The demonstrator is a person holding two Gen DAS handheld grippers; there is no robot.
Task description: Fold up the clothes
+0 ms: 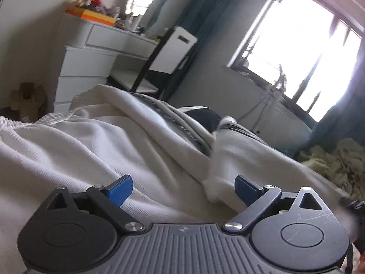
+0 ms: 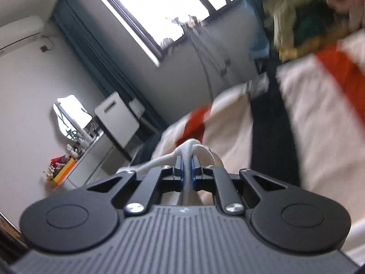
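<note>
Both the left gripper (image 1: 183, 190) and right gripper (image 2: 187, 167) have black linkage arms, silver screws, blue finger pads (image 1: 121, 190) and a ribbed grey body.

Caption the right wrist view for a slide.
Right gripper shut on a bunched white fabric edge, red-striped cloth beyond.

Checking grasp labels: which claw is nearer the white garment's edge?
Right. The right claw is shut on a bunched fold of the white garment. The left claw is open, hovering over white cloth with nothing between its fingers.
</note>
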